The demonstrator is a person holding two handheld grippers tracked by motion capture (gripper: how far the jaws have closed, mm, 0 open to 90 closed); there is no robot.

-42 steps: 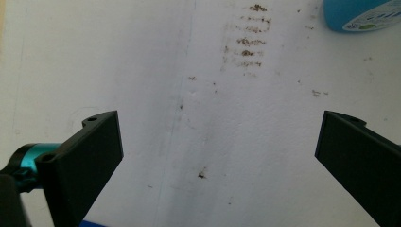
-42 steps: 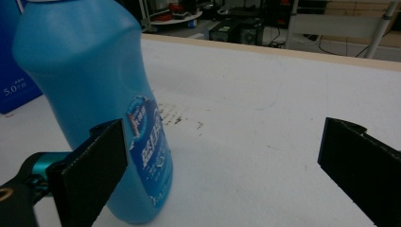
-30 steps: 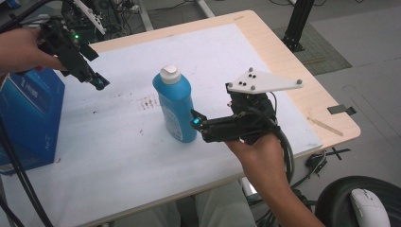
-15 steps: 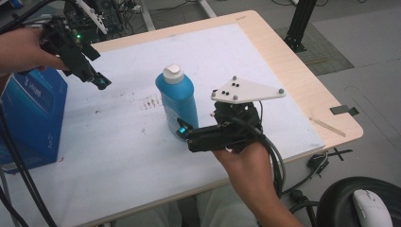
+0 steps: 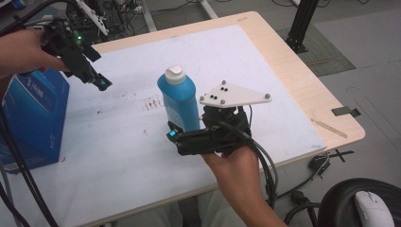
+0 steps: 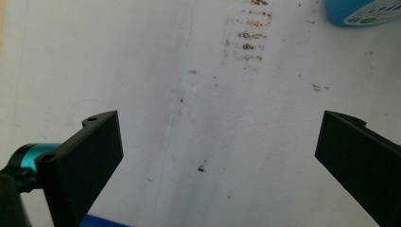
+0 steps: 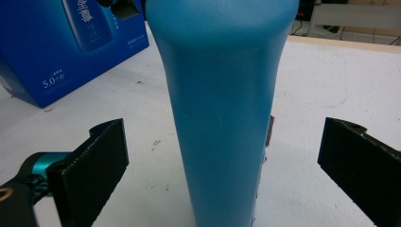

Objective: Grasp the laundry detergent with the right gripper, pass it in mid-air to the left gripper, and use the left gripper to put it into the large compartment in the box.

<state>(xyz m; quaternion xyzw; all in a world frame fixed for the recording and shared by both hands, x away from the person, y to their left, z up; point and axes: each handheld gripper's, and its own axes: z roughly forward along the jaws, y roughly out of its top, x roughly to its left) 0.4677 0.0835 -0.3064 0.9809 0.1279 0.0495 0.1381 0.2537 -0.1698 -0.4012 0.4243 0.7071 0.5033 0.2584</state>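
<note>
A blue bottle [image 5: 180, 102] with a white cap stands upright on the white sheet [image 5: 123, 156] in the middle of the table. My right gripper [image 5: 174, 135] is open at the bottle's base, held from the near side. In the right gripper view the bottle [image 7: 222, 104] stands between the two wide-apart jaws, touching neither. My left gripper [image 5: 100, 83] hovers open over the sheet at the far left, apart from the bottle. Its own view looks down on the stained sheet [image 6: 213, 94], with the bottle's edge [image 6: 359, 12] at the top right corner.
A large blue carton [image 5: 30, 118] stands at the table's left edge; it also shows behind the bottle as the carton [image 7: 61, 42]. Brown stains [image 5: 152, 101] mark the sheet beside the bottle. The bare wooden table edge [image 5: 302, 90] runs along the right. Cables hang off the near right corner.
My right gripper has moved left toward the bottle until its jaws stand on either side of the base. The left gripper has barely moved.
</note>
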